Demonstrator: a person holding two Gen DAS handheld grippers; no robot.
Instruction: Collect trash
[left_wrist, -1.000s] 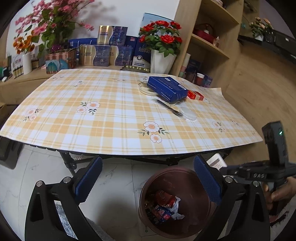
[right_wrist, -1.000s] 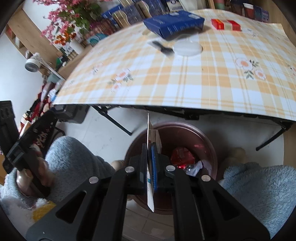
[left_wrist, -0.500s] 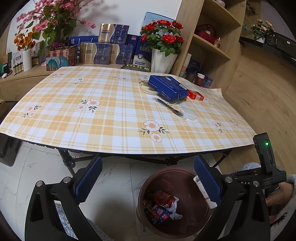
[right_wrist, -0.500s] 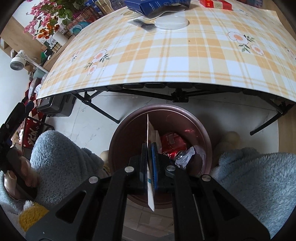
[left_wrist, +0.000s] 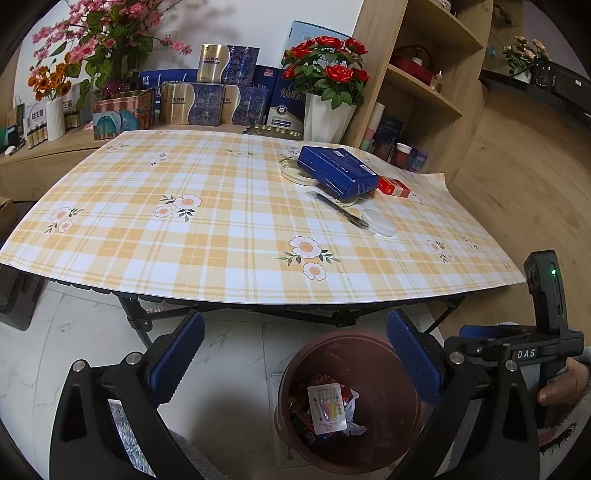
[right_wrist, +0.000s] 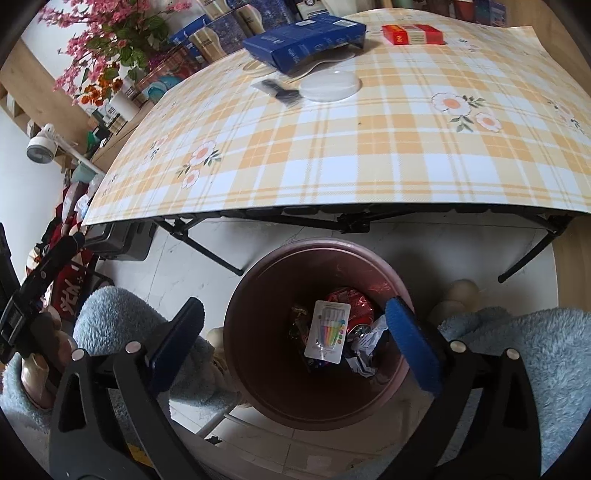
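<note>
**Marker pack lies in bin; both hand-held grippers empty**

The flat card-backed pack of coloured markers (right_wrist: 328, 333) lies face up on crumpled wrappers and a red packet inside the round brown plastic bin (right_wrist: 258, 373), which stands on the marble-look floor just in front of the desk (right_wrist: 369, 155). My right hand-held gripper (right_wrist: 295, 343) hangs above the bin, its jaws opening wide, blue ribbed pads clear of everything, nothing between them. My left hand-held gripper (left_wrist: 295, 354) is also spread wide and empty. On the desk's glossy yellow plaid cover rest a blue carton (left_wrist: 338, 170), a red box (left_wrist: 394, 186) and a clear round lid (left_wrist: 379, 222).
</note>
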